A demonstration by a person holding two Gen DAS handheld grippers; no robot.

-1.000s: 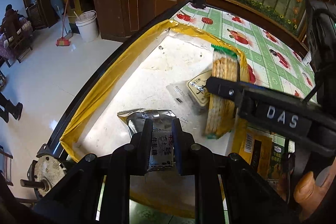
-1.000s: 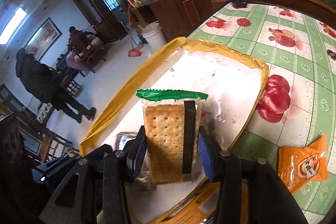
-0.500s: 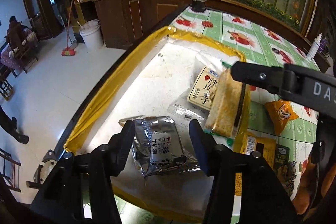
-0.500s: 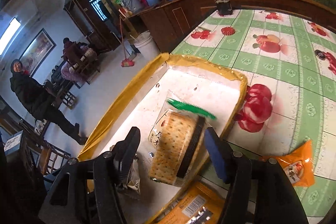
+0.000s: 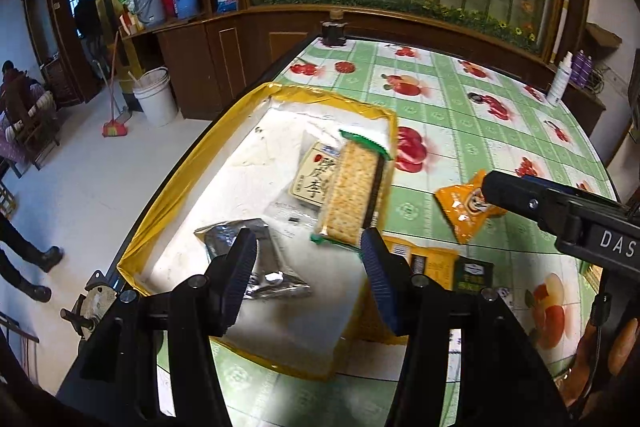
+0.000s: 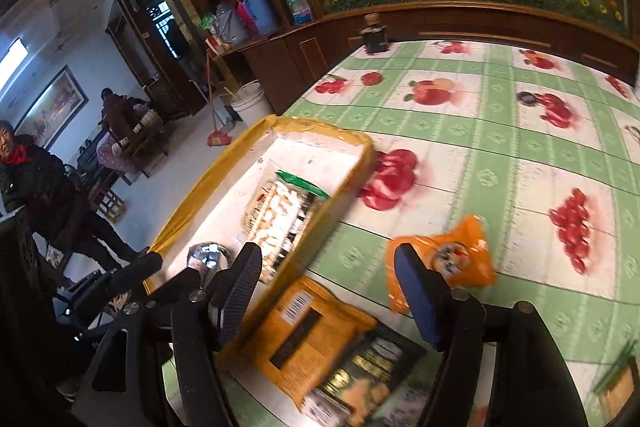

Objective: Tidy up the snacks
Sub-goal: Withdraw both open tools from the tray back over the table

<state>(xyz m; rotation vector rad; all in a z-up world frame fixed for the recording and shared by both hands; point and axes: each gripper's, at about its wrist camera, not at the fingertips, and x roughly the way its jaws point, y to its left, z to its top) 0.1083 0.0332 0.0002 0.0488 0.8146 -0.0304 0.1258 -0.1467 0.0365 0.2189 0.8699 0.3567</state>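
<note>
A yellow-rimmed tray (image 5: 168, 195) (image 6: 224, 167) lies at the table's left edge. In it are a silver packet (image 5: 248, 259) (image 6: 206, 255), a beige packet (image 5: 314, 179) and a cracker pack (image 5: 354, 195) (image 6: 284, 215) with green ends that lies partly over the beige one. My left gripper (image 5: 308, 259) hovers open above the tray's near end and holds nothing. My right gripper (image 6: 328, 263) is right of the tray with its jaws still opening and nothing between them. Under it are a yellow bag (image 6: 312, 323) and a small orange packet (image 6: 444, 259) (image 5: 464, 207).
A dark bag (image 6: 368, 375) lies beside the yellow one on the fruit-print tablecloth (image 6: 500, 155). A white spray bottle (image 5: 560, 83) stands at the far right, a black object (image 5: 334, 33) at the far edge. People, a white bucket (image 5: 154, 99) and a broom are on the floor at left.
Both grippers opened and drew back. The left let go of the silver packet. The right released the cracker pack into the tray, then swung right over the table.
</note>
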